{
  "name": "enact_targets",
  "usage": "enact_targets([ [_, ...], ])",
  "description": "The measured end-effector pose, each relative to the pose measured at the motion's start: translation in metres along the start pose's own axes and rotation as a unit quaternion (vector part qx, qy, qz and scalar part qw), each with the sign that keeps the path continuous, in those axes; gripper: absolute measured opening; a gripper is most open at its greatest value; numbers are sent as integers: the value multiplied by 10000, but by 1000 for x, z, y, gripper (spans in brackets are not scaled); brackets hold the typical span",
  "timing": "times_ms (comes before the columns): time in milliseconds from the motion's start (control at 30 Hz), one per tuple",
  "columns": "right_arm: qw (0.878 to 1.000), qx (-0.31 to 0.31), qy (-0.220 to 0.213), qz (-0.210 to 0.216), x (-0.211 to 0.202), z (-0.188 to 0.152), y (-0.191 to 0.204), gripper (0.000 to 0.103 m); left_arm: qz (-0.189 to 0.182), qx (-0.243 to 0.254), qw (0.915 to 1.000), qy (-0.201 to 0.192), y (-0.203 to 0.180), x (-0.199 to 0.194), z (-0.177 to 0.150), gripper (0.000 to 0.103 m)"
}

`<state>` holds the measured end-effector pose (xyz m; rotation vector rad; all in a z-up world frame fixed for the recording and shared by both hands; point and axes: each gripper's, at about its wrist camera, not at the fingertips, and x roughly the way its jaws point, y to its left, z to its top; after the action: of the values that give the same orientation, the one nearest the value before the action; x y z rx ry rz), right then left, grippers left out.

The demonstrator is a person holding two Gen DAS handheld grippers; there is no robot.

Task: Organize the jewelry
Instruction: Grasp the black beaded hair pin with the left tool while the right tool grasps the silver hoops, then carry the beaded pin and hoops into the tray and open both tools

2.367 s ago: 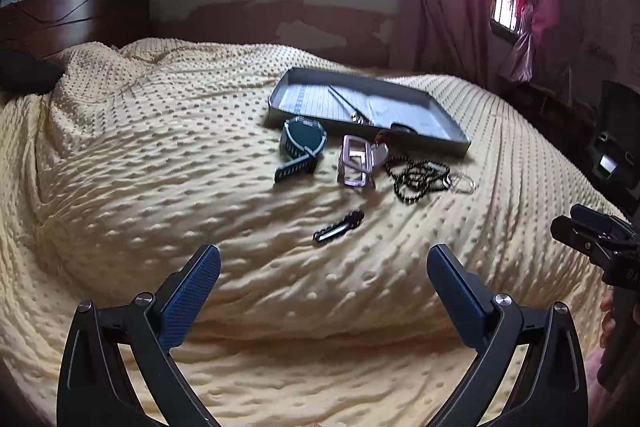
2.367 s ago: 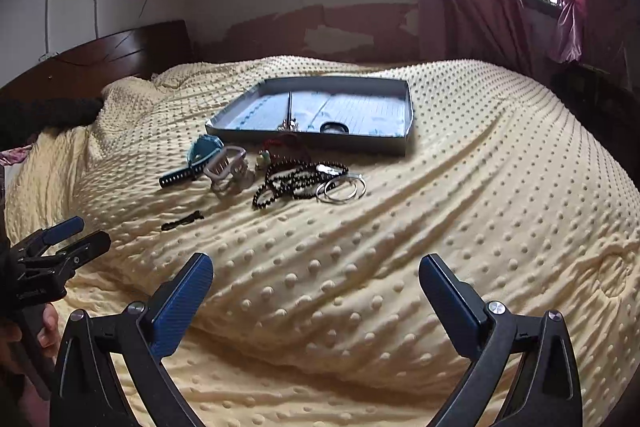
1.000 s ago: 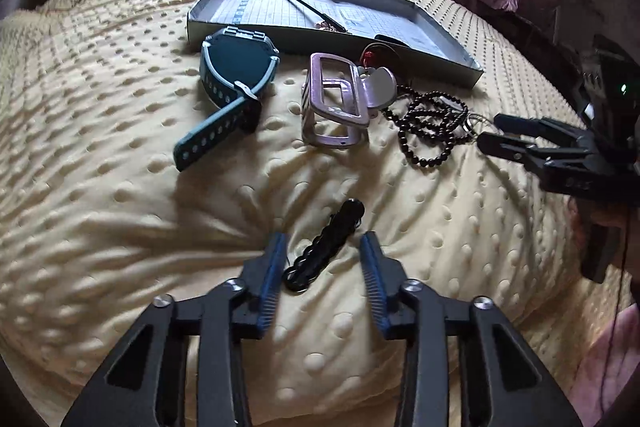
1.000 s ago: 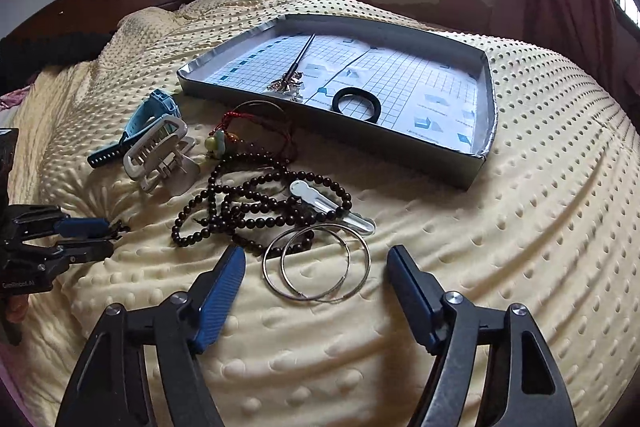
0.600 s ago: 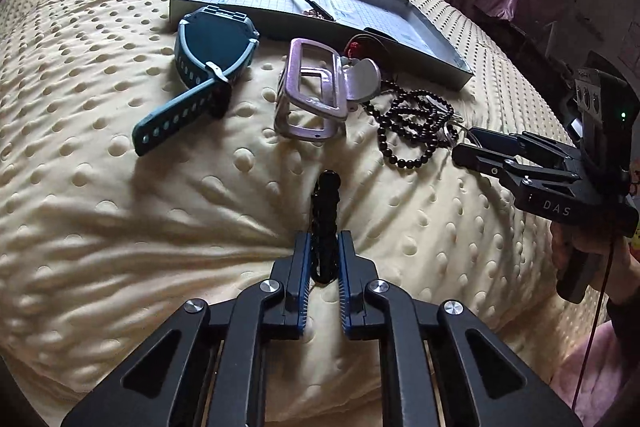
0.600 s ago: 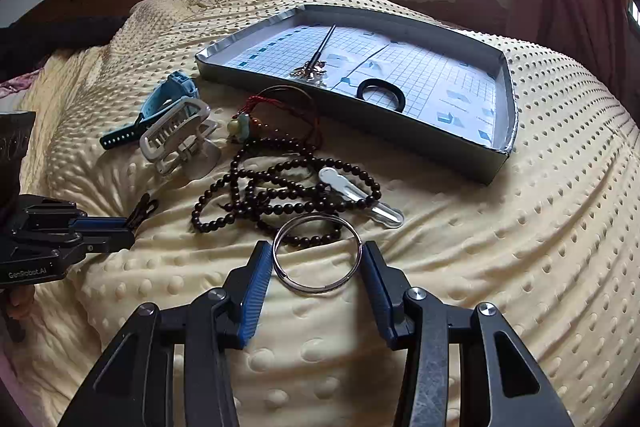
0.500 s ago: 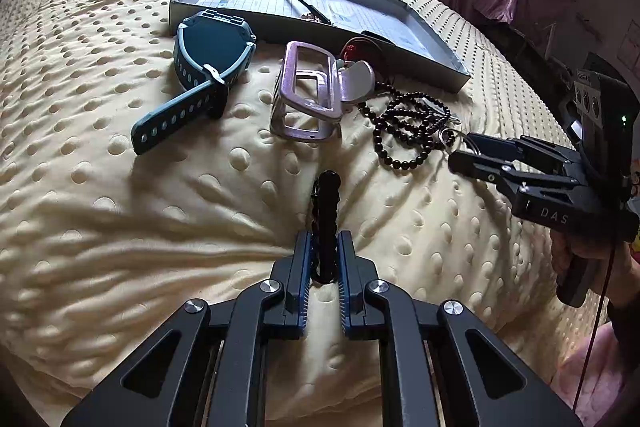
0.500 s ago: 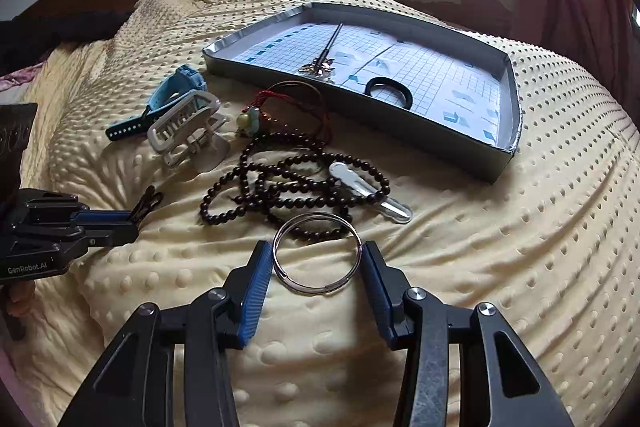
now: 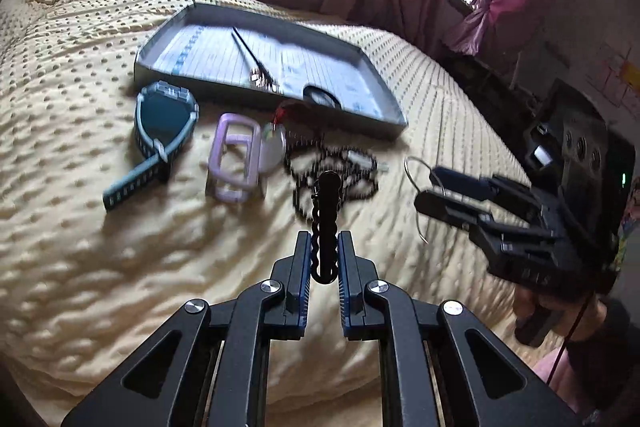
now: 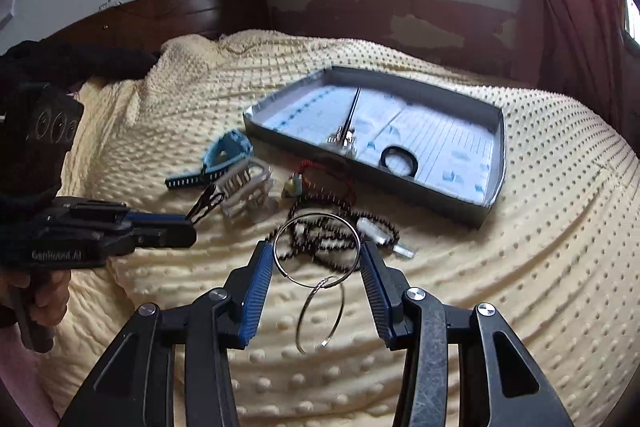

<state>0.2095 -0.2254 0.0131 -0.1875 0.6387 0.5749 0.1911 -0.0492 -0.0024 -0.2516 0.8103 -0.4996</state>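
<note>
The left hand-held gripper [image 9: 324,259] is pinching the black hair clip [image 9: 326,223] by its near end, the clip sticking straight out ahead, off the yellow dotted bedspread [image 9: 100,267]. Over on the right, the right hand-held gripper [image 10: 317,267] is squeezing a large silver hoop [image 10: 318,249] across its width, and a second hoop [image 10: 322,315] is dangling from it below the fingers. Bare bedspread is lying open beneath both grippers. Ahead, the black bead strand [image 10: 336,231] and a silver clip [image 10: 386,239] are sitting in a tangle, with the teal watch [image 9: 160,139] and pale claw clip [image 9: 236,157] lying to its left, all just short of the grey tray's [image 10: 490,163] near wall. Inside the tray, a hair stick [image 10: 352,117] and a black ring [image 10: 398,161] are lying, with clear floor along its far side
</note>
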Motion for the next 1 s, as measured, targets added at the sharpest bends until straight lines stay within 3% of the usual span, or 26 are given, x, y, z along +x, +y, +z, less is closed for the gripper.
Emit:
enact_targets([
  [267, 9994, 179, -277, -130, 18, 60, -42, 42, 181, -174, 9990, -362, 19, 4, 92, 10],
  [467, 9980, 511, -259, -283, 67, 106, -77, 42, 566, -306, 9972, -390, 46, 47, 149, 10],
  [767, 9930, 1115, 199, -321, 136, 110, -110, 42, 686, -705, 9951, 46, 94, 103, 160, 10],
  [1000, 9911, 1211, 447, -309, 152, 93, -116, 43, 735, -776, 9940, 241, 100, 118, 154, 10],
])
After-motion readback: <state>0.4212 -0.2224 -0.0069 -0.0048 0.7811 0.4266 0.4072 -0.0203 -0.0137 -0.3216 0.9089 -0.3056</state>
